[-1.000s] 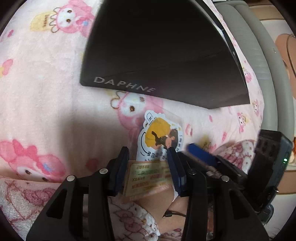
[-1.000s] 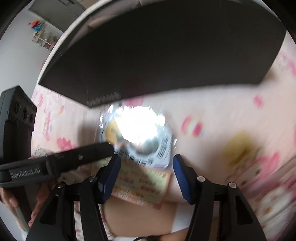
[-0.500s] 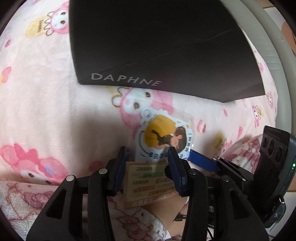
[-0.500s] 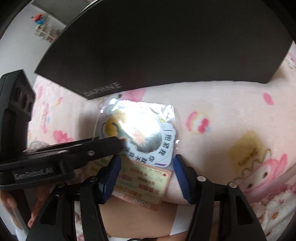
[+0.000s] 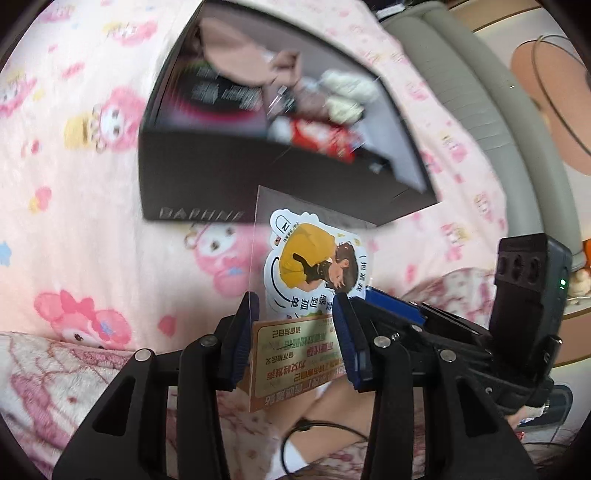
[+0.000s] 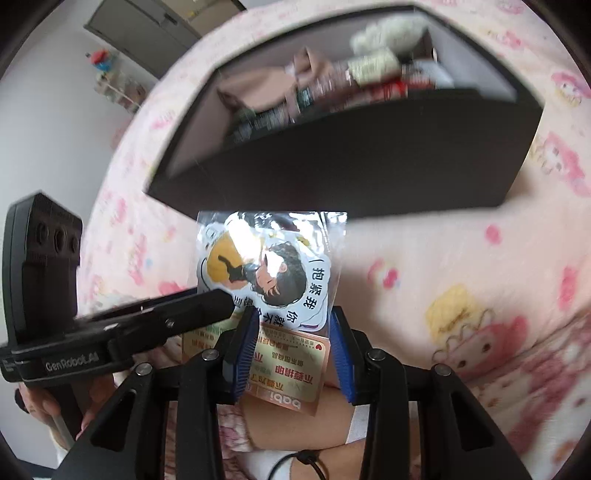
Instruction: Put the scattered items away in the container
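A clear packet with a cartoon sticker (image 5: 314, 269) and an orange card (image 5: 295, 358) is lifted off the pink blanket. My left gripper (image 5: 293, 314) and my right gripper (image 6: 291, 325) both hold it by its lower edges, jaws closed on it. Ahead stands the black DAPHNE box (image 5: 207, 177), open at the top, with several items inside: a beige cloth (image 5: 236, 62), a red packet (image 5: 321, 140) and a white plush (image 5: 347, 92). The box also shows in the right wrist view (image 6: 369, 166).
The pink cartoon blanket (image 5: 92, 229) covers the bed. A grey padded bed edge (image 5: 498, 122) runs along the right. A bare leg and a cable (image 5: 317, 428) lie under the grippers. A wall and door (image 6: 147, 26) are at far left.
Both grippers have risen with the sticker packet, so the box's open top and its contents now show. The right gripper's jaws have closed in on the packet.
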Motion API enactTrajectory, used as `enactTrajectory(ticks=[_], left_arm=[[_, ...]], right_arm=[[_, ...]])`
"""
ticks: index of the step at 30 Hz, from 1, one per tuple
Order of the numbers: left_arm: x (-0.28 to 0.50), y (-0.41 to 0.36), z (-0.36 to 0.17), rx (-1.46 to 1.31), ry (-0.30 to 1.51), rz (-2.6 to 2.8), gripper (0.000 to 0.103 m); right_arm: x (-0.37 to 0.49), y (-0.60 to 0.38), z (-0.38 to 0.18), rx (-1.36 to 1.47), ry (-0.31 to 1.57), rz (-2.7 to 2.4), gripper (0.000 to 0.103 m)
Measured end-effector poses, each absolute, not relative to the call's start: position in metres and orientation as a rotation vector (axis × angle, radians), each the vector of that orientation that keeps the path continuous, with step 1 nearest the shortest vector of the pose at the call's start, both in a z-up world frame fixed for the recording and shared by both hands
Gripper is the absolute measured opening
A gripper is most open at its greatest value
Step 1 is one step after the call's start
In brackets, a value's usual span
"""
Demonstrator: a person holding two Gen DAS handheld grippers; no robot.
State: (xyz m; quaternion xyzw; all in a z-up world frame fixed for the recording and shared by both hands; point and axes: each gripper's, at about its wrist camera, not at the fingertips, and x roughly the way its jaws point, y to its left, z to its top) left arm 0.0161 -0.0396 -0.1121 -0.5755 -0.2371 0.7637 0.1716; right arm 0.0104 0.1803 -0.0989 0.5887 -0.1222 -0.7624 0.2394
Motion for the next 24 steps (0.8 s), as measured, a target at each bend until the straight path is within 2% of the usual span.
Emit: enactTrajectory(ticks=[10,17,24], left_arm=[[-0.008,-0.02,-0.059,-1.489,-0.619,2.327,0.041],[-0.048,-0.028,-0.026,-1.407,-0.607,2.403,0.041],[-0.101,-0.04,-0.017,-1.374,-0.701,2.476,0.042]], right_arm=[[0.0,0.185,-0.065,1.439,-0.335,-2.158,0.035],[-0.044,0.176,-0.03,1.314,-0.322,-2.209,0.035],[-0.107,0.157,-0.005,1.233,-0.253,-2.276,0.035]])
